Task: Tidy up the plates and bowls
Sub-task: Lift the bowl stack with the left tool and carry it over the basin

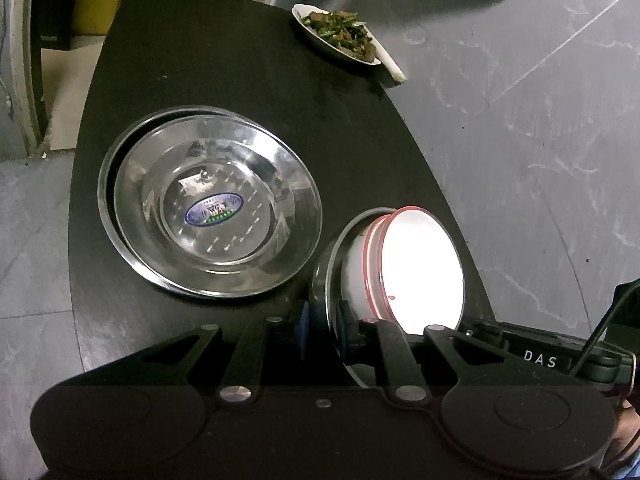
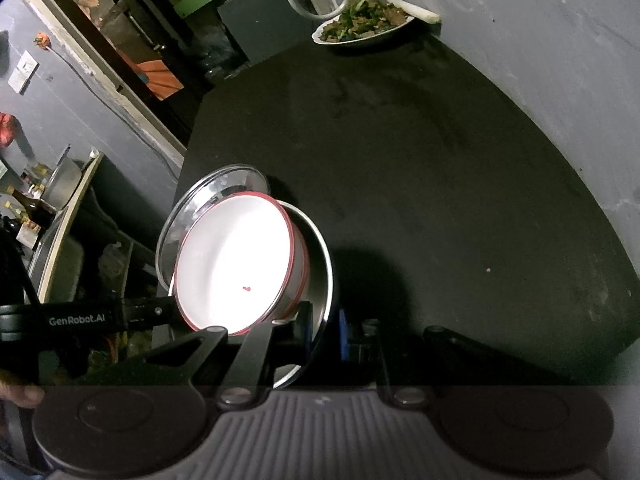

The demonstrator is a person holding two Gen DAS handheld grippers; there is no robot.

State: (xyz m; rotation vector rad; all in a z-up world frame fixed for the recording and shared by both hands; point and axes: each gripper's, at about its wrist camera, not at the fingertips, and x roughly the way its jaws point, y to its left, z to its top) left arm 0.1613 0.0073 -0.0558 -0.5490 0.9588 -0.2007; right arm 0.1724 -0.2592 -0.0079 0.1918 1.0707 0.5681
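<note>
So, mid-carry: left hand-held gripper (image 1: 324, 326) and right hand-held gripper (image 2: 324, 334) both pinching rim of steel bowl (image 1: 326, 276) holding white red-rimmed bowl (image 1: 420, 268). Next: nest into stacked shiny steel plates (image 1: 208, 204) at 10 o'clock on black worktop (image 1: 240, 72), keeping level.

Dark matte table (image 1: 224, 64) here, curved edge sweeping round on the right, grey marbled floor (image 1: 540, 128) showing beyond it. Sitting flat on the tabletop in the left wrist view: a stack of two shiny steel plates (image 1: 210, 200), the upper one shifted slightly off the lower, a blue oval sticker in its centre. Far corner, right at the table's edge, a white dish of green stir-fried food (image 1: 340, 34), with a white handle poking out past the rim. The right wrist view shows a broad bare stretch of tabletop, faintly smudged.
</note>
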